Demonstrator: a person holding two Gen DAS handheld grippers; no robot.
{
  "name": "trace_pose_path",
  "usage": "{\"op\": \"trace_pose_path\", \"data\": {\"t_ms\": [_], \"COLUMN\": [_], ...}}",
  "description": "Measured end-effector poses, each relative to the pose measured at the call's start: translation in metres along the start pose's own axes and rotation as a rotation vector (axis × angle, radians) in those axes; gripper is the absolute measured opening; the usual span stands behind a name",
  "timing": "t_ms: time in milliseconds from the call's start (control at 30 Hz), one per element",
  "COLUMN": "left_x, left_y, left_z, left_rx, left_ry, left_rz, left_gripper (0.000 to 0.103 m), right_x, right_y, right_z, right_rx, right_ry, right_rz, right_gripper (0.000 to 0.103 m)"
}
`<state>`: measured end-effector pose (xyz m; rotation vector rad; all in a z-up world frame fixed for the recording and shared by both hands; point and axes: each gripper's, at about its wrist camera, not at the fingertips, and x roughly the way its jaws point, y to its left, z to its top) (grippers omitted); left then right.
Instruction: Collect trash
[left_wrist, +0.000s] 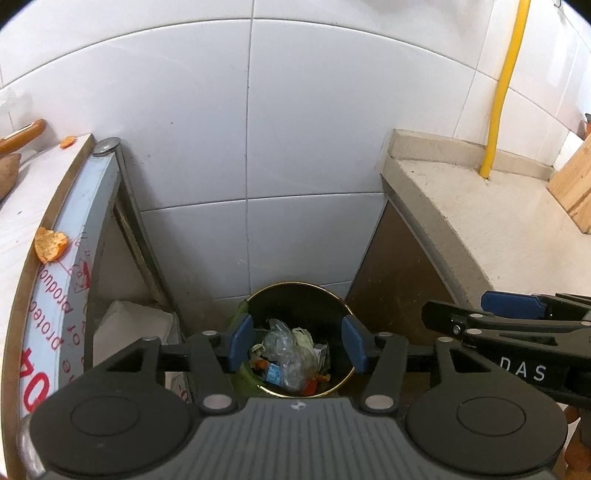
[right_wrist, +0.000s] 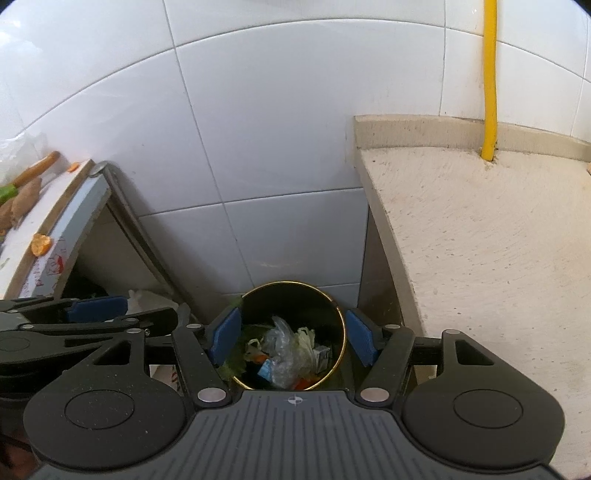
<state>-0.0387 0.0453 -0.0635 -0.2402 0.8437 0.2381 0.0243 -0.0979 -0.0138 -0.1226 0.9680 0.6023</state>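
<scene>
A dark round trash bin (left_wrist: 295, 291) with a gold rim stands on the floor against the tiled wall; it also shows in the right wrist view (right_wrist: 291, 291). It holds clear plastic (left_wrist: 286, 341), cabbage leaves, a small carton and orange bits. My left gripper (left_wrist: 297, 345) is open and empty above the bin. My right gripper (right_wrist: 293, 339) is open and empty above it too, and shows at the right of the left wrist view (left_wrist: 491, 314). An orange peel (left_wrist: 50, 245) lies at the table's edge on the left, and a smaller piece (left_wrist: 67, 141) lies farther back.
A white table (left_wrist: 22, 229) with a film-covered edge stands left, with a carrot (left_wrist: 22, 138) and roots on it. A beige stone counter (right_wrist: 480, 240) stands right, with a yellow pipe (right_wrist: 490, 74) and a wooden board (left_wrist: 574, 184).
</scene>
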Motion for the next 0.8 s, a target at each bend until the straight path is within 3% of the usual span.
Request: {"op": "trace_pose_path", "data": {"t_ms": [233,433,800], "left_x": [-0.011,-0.022,-0.033], "left_y": [-0.004,-0.004,-0.008], "left_z": [-0.005,-0.009,-0.013], "left_rx": [-0.010,-0.014,-0.017], "left_ry": [-0.017,-0.048,-0.068], "left_rz": [0.017,0.044,0.065], "left_gripper": [0.049,0.058,0.060], "right_x": [-0.009,-0.019,-0.028], "right_y": [-0.003,-0.004,-0.004], "right_z": [-0.001,-0.003,-0.005], "right_rx": [-0.016,-0.023,-0.038], "right_ry": [-0.006,-0.023,-0.038], "right_rz": [0.017,0.030,0.040], "right_gripper": [0.071,0.071,0.072]}}
